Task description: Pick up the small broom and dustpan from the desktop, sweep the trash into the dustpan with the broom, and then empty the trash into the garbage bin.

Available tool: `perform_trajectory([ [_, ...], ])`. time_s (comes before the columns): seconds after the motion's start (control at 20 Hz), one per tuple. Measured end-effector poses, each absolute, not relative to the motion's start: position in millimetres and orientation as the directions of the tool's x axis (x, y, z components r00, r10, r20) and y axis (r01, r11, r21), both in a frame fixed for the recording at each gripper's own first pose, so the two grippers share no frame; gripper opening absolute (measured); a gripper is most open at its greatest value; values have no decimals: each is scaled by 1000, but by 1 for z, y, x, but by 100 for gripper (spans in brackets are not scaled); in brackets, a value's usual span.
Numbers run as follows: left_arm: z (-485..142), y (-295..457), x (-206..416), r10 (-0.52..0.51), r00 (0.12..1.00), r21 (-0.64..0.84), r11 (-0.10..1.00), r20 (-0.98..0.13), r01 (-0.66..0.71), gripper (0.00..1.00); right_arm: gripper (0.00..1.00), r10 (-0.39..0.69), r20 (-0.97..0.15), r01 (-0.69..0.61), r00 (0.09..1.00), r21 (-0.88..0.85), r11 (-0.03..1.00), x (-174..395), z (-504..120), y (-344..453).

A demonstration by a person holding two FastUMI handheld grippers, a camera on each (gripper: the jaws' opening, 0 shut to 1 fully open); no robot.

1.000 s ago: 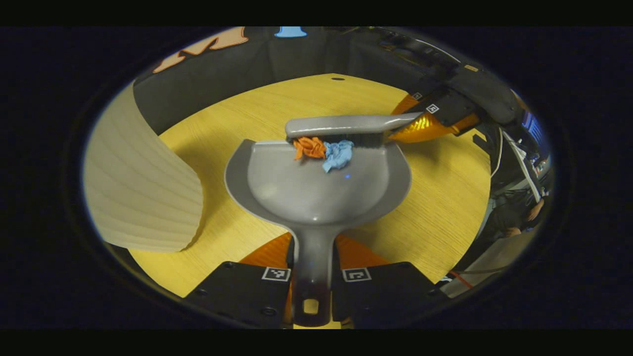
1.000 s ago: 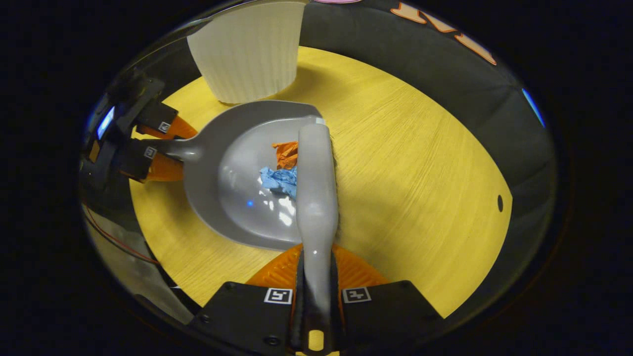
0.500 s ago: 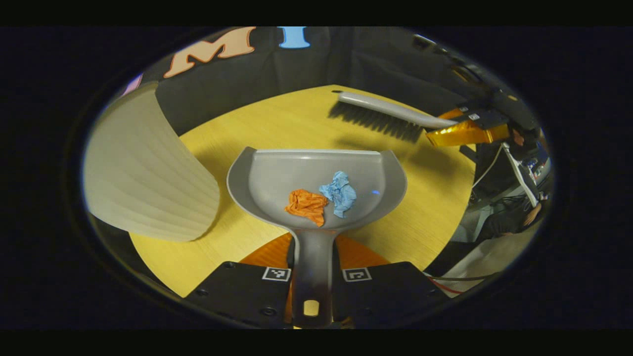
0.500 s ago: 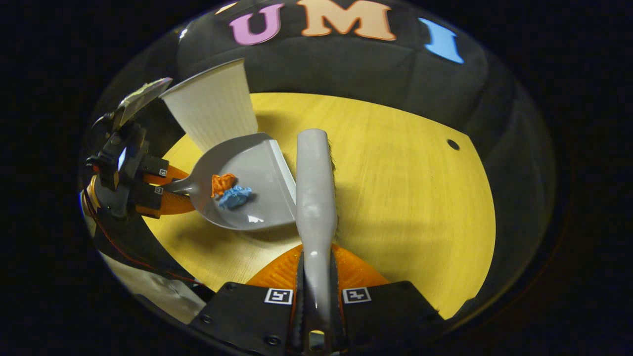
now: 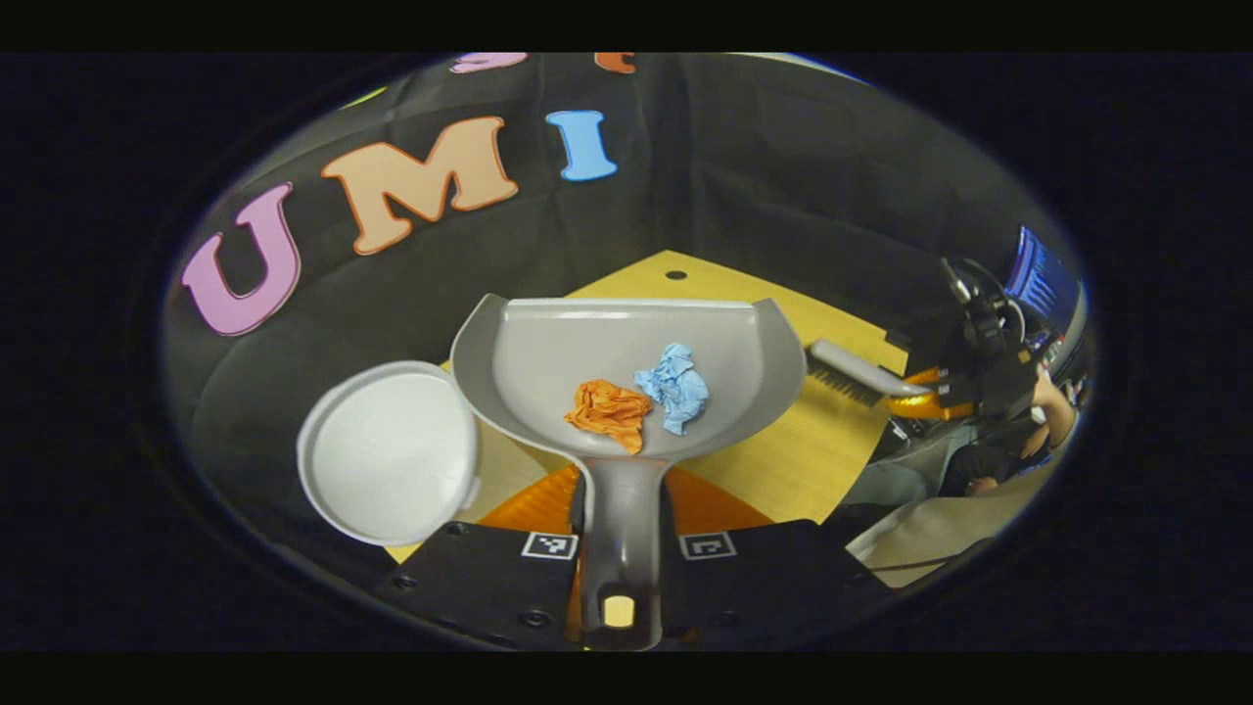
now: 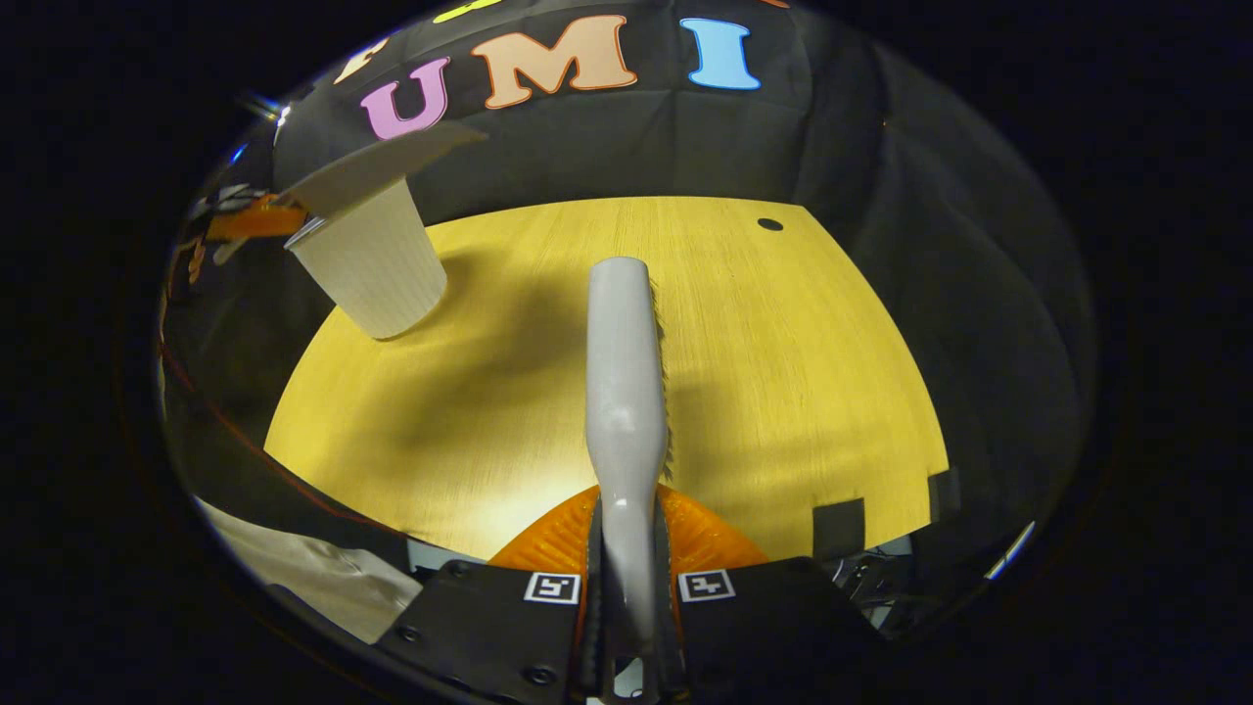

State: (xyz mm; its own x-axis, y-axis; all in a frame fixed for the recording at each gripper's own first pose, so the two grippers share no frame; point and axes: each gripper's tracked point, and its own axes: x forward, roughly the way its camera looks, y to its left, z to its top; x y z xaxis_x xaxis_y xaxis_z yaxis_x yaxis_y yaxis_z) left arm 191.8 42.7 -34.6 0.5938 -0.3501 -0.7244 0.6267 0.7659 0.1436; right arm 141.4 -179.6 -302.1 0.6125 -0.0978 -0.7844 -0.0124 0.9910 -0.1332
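Left gripper view: left hand-held gripper is closed w/ both fingers on the dustpan handle, pan held up off the surface, mouth pointing far. In the pan, near the handle end: orange scrap & blue scrap, touching side by side, orange on the left. Just left of the pan and lower: white bin, seen from above, open top facing up; pan edge overlaps the bin rim in the picture, can't tell if touching. Far right: broom head w/ dark bristles, held by the right hand-held gripper, well apart from the pan.

Right gripper view: right hand-held gripper clamps both fingers on the broom handle; broom runs straight out to the far side over the surface, bristles on its right edge. Far left: bin standing on the surface, w/ the dustpan over its top, edge-on.
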Motion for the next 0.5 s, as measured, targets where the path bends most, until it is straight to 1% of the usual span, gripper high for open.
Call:
perform_trajectory([
  [0.05, -15, 55, 200, -327, 612, 149, 789, -720, 596, 22, 22, -79, -790, -23, 608, -117, 993, 141, -308, -176],
  [0.1, 0, 72, 208, -281, 636, 179, 809, -718, 560, 23, 22, -60, -795, -36, 604, -102, 994, 135, -308, -171],
  [0.2, 11, 124, 219, -134, 681, 299, 826, -720, 478, 24, 22, -5, -808, -75, 590, -61, 995, 131, -316, -147],
  [0.3, 16, 169, 226, 27, 698, 423, 812, -715, 402, 23, 22, 30, -823, -115, 568, -43, 992, 133, -322, -129],
  [0.4, 0, 178, 228, 159, 673, 512, 776, -723, 367, 23, 22, 49, -835, -150, 549, -41, 988, 137, -328, -118],
  [0.5, 11, 169, 228, 259, 642, 589, 717, -722, 373, 23, 22, 60, -840, -180, 539, -45, 983, 142, -333, -112],
])
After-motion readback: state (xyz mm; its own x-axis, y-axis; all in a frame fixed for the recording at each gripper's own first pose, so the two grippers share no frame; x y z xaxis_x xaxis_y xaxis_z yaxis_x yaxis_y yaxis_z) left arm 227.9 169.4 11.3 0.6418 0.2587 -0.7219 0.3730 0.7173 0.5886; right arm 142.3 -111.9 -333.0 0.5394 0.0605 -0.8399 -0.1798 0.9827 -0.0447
